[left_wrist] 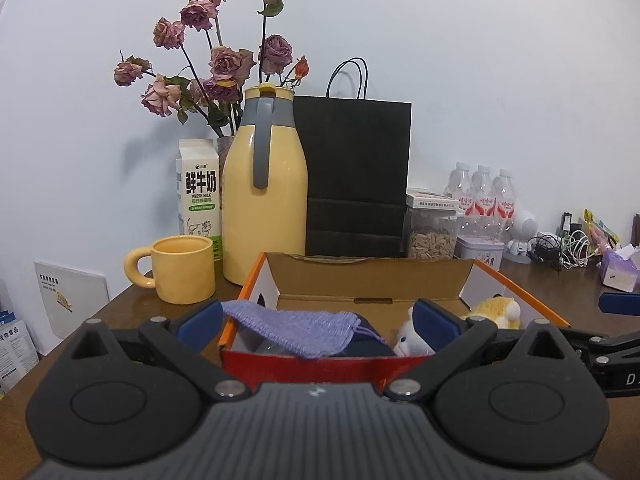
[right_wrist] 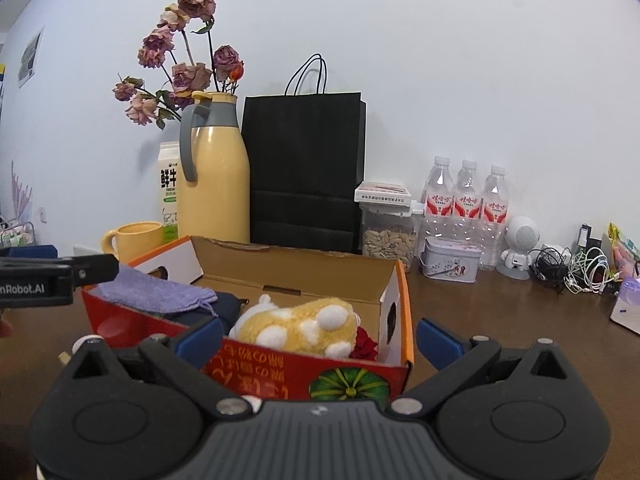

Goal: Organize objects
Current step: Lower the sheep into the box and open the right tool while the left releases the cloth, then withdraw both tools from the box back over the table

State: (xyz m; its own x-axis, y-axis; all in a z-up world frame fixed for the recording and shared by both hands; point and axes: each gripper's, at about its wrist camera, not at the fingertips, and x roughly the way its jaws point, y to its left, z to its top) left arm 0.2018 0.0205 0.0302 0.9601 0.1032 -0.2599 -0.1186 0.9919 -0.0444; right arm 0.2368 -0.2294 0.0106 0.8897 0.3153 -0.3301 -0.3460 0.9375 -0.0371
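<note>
An open cardboard box (left_wrist: 320, 364) with a red front wall (right_wrist: 280, 368) stands on the brown table. A purple knitted cloth (left_wrist: 296, 330) (right_wrist: 156, 292) drapes over its left corner, on a dark blue item (left_wrist: 368, 346). Inside lie a yellow plush with white spots (right_wrist: 296, 324) (left_wrist: 496, 310), a white plush (left_wrist: 412, 340) and something red (right_wrist: 364, 344). My left gripper (left_wrist: 318, 320) hangs open at the box's near-left edge, holding nothing. My right gripper (right_wrist: 319, 340) is open before the front wall, also empty. Each gripper shows at the edge of the other's view.
Behind the box stand a yellow mug (left_wrist: 184, 270), a milk carton (left_wrist: 198, 196), a yellow thermos (left_wrist: 264, 196), a vase of dried roses (left_wrist: 224, 68) and a black paper bag (left_wrist: 356, 176). To the right are a seed jar (right_wrist: 388, 236), a tin (right_wrist: 452, 260), water bottles (right_wrist: 466, 200) and tangled cables (right_wrist: 576, 268).
</note>
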